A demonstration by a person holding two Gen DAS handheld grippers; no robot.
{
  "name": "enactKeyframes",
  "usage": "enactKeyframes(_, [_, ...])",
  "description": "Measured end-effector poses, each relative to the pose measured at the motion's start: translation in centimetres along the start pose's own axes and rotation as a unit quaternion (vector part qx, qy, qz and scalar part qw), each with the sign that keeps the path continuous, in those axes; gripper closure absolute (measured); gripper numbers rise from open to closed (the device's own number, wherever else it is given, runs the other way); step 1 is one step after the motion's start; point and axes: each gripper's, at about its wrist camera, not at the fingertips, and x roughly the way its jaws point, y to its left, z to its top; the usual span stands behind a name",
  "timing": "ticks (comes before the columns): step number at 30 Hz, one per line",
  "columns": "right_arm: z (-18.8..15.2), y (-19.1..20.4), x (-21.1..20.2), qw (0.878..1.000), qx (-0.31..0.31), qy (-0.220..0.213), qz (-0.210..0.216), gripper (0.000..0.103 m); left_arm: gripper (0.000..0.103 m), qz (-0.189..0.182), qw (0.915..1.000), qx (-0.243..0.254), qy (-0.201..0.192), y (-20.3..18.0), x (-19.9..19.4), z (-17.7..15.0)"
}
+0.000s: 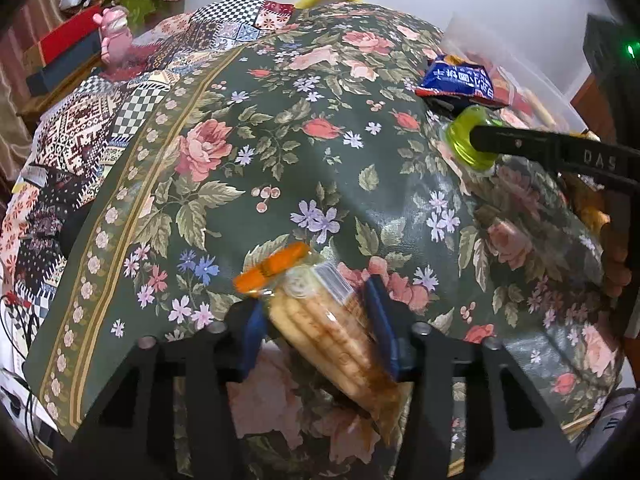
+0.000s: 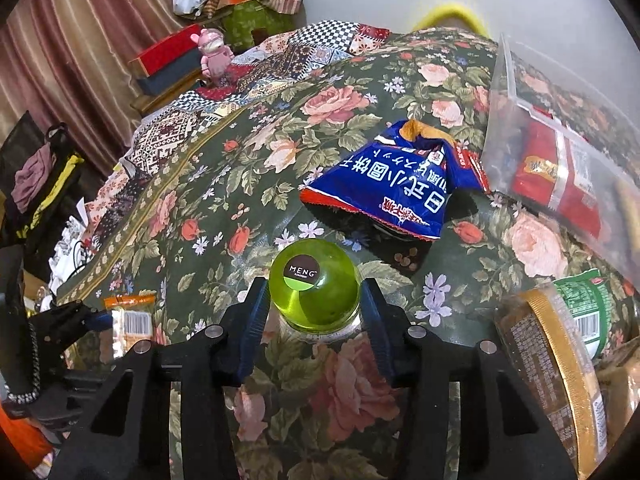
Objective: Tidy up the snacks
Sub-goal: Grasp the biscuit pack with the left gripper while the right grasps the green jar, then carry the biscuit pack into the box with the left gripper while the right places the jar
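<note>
A clear packet of round biscuits [image 1: 332, 336] with an orange end lies on the floral tablecloth [image 1: 280, 140], and my left gripper [image 1: 316, 296] is shut on it, blue pads against both sides. The same packet [image 2: 130, 320] and left gripper [image 2: 84, 316] show at the left of the right wrist view. A small jar with a green domed lid [image 2: 316, 296] marked MENG stands upright on the cloth. My right gripper [image 2: 314, 282] is shut on it, one pad on either side of the lid. In the left wrist view the jar [image 1: 464, 140] sits under a black finger.
A blue snack bag [image 2: 384, 188] lies just beyond the jar. A clear plastic bin [image 2: 516, 92] holding red packets stands at the far right. A gold-edged packet [image 2: 552, 360] and a green packet [image 2: 588, 304] lie at the near right. A pink figurine [image 2: 214, 56] stands far left.
</note>
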Motion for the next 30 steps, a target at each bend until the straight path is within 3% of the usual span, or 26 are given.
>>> enactKeyframes(4, [-0.1,0.0,-0.5,1.000,0.001,-0.003,0.003,0.061,0.069,-0.014,0.9998,-0.016,0.001,0.4,-0.6,0.2])
enactKeyframes(13, [-0.5,-0.2,-3.0,1.000,0.012,-0.028,-0.001,0.066,0.080,-0.017,0.9996,-0.001,-0.020,-1.0,-2.4,0.6])
enactKeyframes(14, [-0.5,-0.3,-3.4,0.999,0.013,-0.033,0.001,0.078,0.081,-0.019,0.9996,0.001,-0.023,-1.2,-2.7,0.8])
enactKeyframes(15, [-0.4,-0.3,-3.8,0.999,0.015,-0.037,0.003,0.102,0.081,-0.019,0.9994,0.003,-0.027,-1.5,-3.0,0.9])
enactKeyframes(16, [-0.3,-0.5,-4.1,0.999,0.017,-0.036,0.006,0.102,0.081,-0.020,0.9993,0.005,-0.031,-1.7,-3.3,1.1])
enactKeyframes(23, [-0.4,-0.7,-3.6,0.999,0.030,-0.012,0.025,0.095,0.081,-0.016,0.9983,0.003,-0.056,-2.2,-5.2,1.8])
enactKeyframes(25, [-0.5,-0.3,-3.2,0.999,0.024,-0.009,0.019,0.086,0.081,-0.015,0.9982,0.002,-0.057,-2.1,-5.3,1.9])
enactKeyframes(27, [-0.3,0.2,-3.0,1.000,0.013,-0.013,0.012,0.066,0.081,-0.015,0.9984,-0.001,-0.055,-2.0,-5.2,1.9])
enactKeyframes(30, [0.1,0.6,-1.7,1.000,-0.008,-0.003,0.001,0.062,0.081,-0.018,0.9987,-0.006,-0.048,-1.8,-4.6,1.8])
